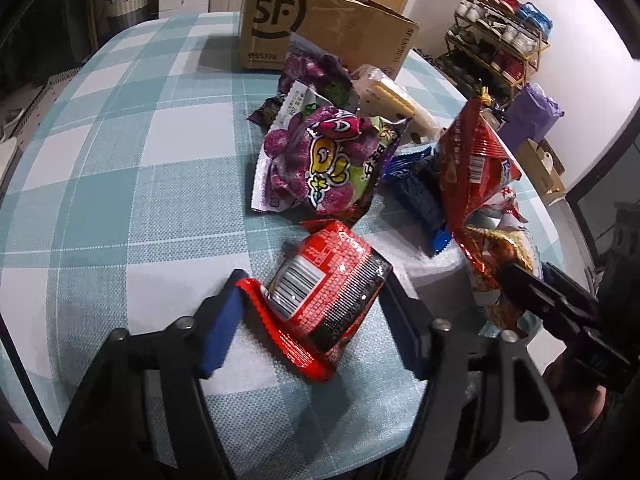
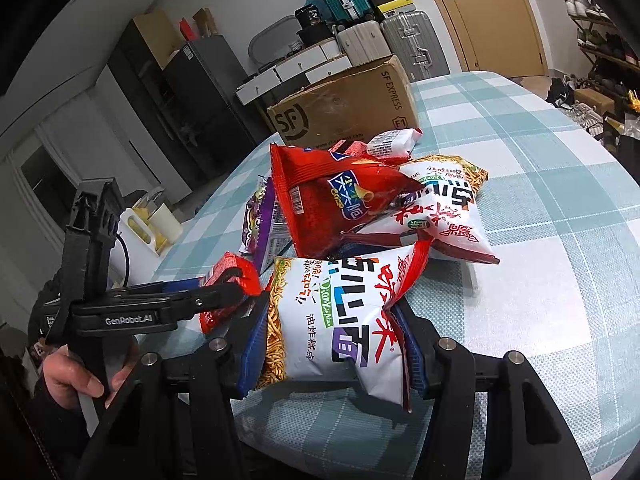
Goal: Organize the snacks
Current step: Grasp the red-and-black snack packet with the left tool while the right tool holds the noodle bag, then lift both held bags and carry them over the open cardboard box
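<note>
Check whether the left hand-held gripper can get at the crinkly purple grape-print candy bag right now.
Probably not yet: the left hand-held gripper has a glossy red-and-black snack packet between its fingers, though the path ahead to the purple grape-print candy bag looks unobstructed.

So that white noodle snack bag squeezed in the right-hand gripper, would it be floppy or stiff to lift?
Probably floppy yet puffy: the white noodle bag bulges and creases between the right gripper's pads. Likely light for its size, since it looks air-filled. The glossy film may be slippery, and the crisp noodles pictured could crush under a hard squeeze.
</note>
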Available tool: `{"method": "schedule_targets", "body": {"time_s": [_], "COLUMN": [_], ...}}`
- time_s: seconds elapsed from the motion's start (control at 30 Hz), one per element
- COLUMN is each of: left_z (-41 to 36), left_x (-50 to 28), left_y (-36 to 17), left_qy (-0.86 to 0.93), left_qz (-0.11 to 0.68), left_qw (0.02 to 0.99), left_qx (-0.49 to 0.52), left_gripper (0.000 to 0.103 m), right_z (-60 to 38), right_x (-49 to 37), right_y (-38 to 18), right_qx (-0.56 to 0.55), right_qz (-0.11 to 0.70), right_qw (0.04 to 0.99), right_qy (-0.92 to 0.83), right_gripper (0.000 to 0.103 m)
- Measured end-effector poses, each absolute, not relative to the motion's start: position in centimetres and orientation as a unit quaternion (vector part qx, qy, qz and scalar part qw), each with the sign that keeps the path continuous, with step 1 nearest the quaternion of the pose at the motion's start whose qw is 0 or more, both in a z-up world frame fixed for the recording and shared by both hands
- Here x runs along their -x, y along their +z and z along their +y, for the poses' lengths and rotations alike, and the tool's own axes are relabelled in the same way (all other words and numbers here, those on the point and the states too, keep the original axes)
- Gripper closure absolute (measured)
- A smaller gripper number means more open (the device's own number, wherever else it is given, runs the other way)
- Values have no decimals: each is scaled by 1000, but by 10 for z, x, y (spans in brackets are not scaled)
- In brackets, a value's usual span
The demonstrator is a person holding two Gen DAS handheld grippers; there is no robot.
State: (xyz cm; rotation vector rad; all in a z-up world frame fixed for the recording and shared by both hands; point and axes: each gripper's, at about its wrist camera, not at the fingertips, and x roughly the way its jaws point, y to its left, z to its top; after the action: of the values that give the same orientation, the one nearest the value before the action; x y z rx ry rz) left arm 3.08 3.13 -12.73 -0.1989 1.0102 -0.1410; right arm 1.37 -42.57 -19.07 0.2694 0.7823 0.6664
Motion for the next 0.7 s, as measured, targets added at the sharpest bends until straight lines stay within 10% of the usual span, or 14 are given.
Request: {"method": "schedule_targets", "body": {"time_s": [0.7], "left_z": [38], "left_x": [-16], "left_y": [-113], "left_qy": [-103], "left_qz": [458], "left_qw": [876], "left_qx": [115], "left_gripper": [58], "right_z": [-419], "right_x": [-11], "right_y": [-178], "right_qx": [-115], "right_qz": [361], "right_qw": [868], "right_qy": [322], "right_gripper": [45]}}
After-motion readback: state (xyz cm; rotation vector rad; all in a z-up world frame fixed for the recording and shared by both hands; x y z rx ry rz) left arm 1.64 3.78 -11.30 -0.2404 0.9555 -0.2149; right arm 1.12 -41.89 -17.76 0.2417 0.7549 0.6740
